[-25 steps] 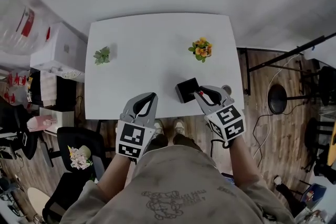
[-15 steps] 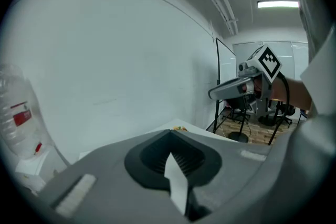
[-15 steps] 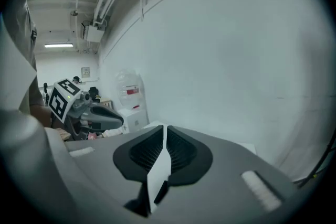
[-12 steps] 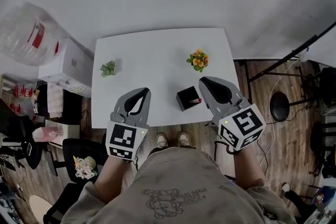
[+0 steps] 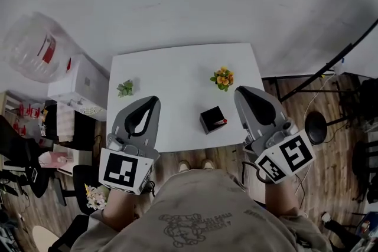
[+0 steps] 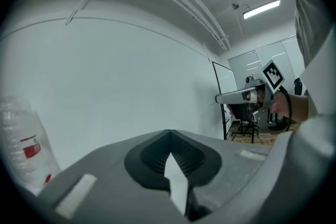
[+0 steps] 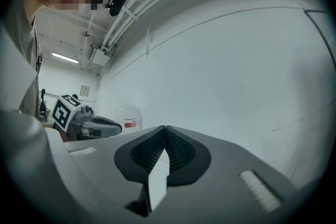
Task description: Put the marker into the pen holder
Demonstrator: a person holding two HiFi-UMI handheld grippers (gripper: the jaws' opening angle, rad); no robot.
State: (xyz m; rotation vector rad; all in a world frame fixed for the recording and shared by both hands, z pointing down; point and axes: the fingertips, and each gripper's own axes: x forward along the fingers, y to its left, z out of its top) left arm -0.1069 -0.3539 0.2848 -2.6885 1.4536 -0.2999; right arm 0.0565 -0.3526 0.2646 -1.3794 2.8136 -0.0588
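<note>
the marker (image 5: 222,121) shows only as a small red end poking out of the pen holder (image 5: 211,119), at its near right corner; the rest of it is sunk inside, and it is too small to make out more. the pen holder is a squat black box, standing upright near the near edge of the white table (image 5: 177,68), right of the middle. neither of your grippers touches it. your right gripper (image 5: 241,90) hangs to the right of the holder, over the table's right edge; its jaws have just been closing and now meet tip to tip with nothing between them, pointing at the bare white wall (image 7: 236,60). your left gripper (image 5: 155,98) is held over the near left part of the table, well apart from the holder, its jaws also pressed together and empty. farther back, a small pot of orange flowers (image 5: 222,77) sits beyond the holder, and a little green plant (image 5: 125,88) stands by the left edge. off the table to the left lies a big clear water bottle (image 5: 35,47).
</note>
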